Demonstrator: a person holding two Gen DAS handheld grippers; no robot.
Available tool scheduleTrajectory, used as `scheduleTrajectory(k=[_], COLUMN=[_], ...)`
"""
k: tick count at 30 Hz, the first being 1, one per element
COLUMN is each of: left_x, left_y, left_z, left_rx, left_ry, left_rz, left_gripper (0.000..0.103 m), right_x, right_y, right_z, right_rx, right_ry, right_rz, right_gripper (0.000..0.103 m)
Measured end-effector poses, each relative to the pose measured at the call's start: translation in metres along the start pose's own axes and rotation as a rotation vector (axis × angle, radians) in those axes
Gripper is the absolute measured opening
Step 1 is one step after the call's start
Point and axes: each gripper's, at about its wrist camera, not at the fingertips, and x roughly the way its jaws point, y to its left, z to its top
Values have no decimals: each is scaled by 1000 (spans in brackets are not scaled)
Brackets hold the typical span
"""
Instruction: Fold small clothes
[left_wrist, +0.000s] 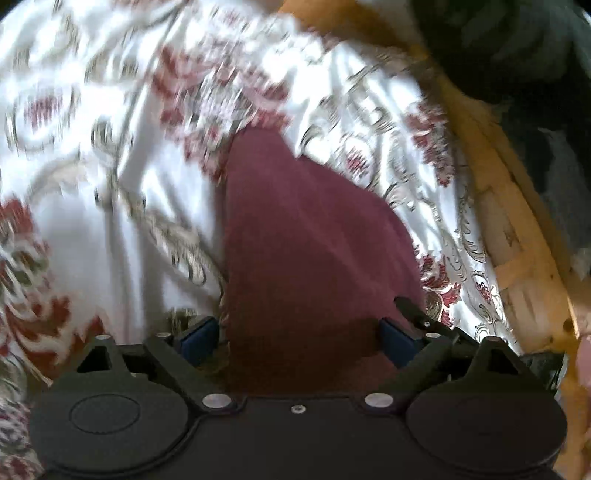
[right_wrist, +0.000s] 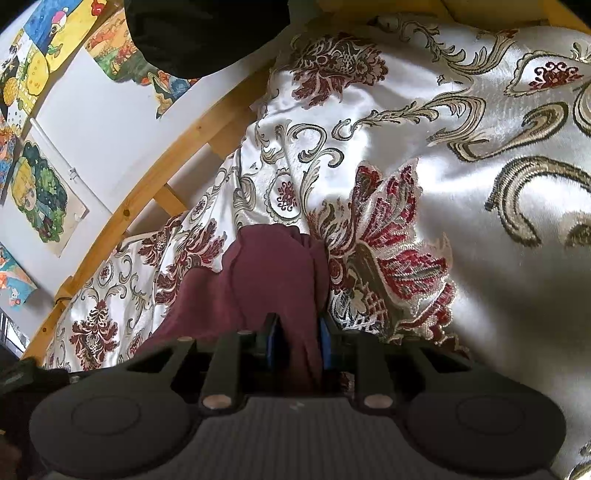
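Maroon garment (right_wrist: 258, 280) lies on satin floral bedspread (right_wrist: 480, 110), bunched, running fwd from both grippers. Right hand-held gripper (right_wrist: 297, 339): blue pads (right_wrist: 272, 343) close together w/ a gathered fold of the maroon cloth pinched between them, so it's grasping the garment; rest of the cloth spreads to its left and ahead. Left hand-held gripper (left_wrist: 299, 338): jaws spread wide, pads (left_wrist: 397, 341) on either side of the cloth, fabric sits between them but no visible squeeze, so released. Left view is motion-blurred, esp. the bedspread (left_wrist: 110, 184). Wooden bed frame (right_wrist: 177, 162) runs along the bedspread edge, left of the right gripper; in left view the frame (left_wrist: 513, 236) is to the right. White wall w/ colourful cartoon posters (right_wrist: 40, 199) beyond the frame. Dark fabric (right_wrist: 207, 33) at top of the right view, can't tell what.
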Motion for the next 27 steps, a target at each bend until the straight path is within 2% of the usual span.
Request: scheduleTrajectory(k=[3,7,14,22,27], left_x=[7,10,11,10,11], left_y=[4,-2,-20,-53,-67], left_z=[-3,-4,0,1,3], left_rx=[-21,0,39,198,261], left_ry=[26,54,92,108,117], left_rz=[-26,-12,91,212,255], left_gripper=[92,80,72,66,63], right_x=[0,1,0,0,-1], right_y=[-2,-3,-2,-2,-3], right_z=[-1,-1,-2,-1,-1], right_rx=[8,14,18,26,30], right_ry=[-1,-2,-3,-5,-7], right_rz=[7,13,8,11,12], right_gripper=[26,27,27,28,28])
